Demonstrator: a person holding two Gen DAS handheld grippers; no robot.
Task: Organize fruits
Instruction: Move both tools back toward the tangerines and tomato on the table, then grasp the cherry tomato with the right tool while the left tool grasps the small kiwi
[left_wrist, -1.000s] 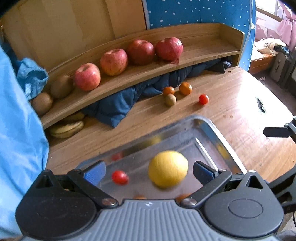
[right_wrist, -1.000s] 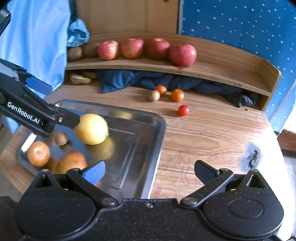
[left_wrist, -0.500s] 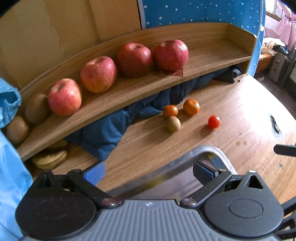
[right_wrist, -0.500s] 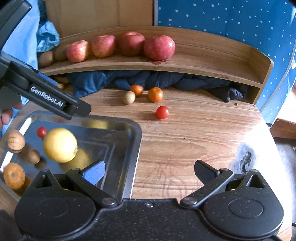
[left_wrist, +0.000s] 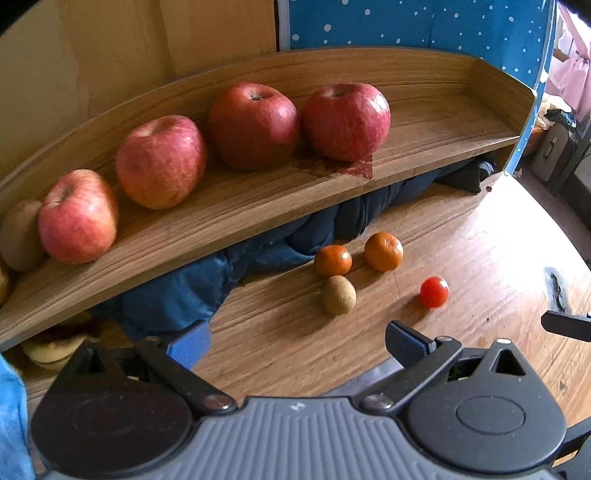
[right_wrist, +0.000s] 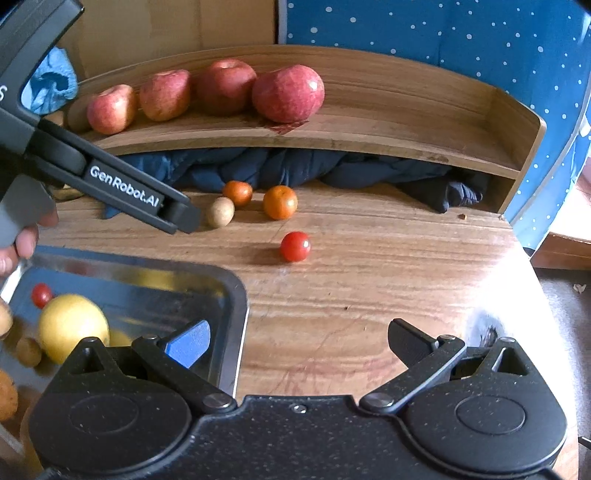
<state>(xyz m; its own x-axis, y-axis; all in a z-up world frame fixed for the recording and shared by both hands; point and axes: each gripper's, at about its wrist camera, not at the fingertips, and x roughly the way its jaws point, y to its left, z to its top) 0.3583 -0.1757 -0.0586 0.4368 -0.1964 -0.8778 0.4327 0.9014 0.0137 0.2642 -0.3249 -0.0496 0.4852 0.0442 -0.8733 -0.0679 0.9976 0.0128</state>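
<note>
Fruit-gathering is midway: the left gripper (left_wrist: 297, 341), jaws wide apart and empty, faces the loose fruit, two oranges (left_wrist: 383, 251), a kiwi (left_wrist: 338, 294) and a tomato (left_wrist: 434, 291), on the wooden tabletop (right_wrist: 388, 258) below the shelf (left_wrist: 229, 218) of apples (left_wrist: 345, 120). Likely next, it must straddle the kiwi squarely. The right gripper (right_wrist: 299, 341) hangs equally wide, empty, beside the tray (right_wrist: 232, 291) holding a lemon (right_wrist: 72, 325).

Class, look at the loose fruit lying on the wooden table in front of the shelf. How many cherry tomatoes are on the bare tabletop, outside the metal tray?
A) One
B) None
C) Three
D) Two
A: a single cherry tomato lies on the table, apart from the two small oranges and the small brown fruit; the other small red fruit lies inside the metal tray.
</note>
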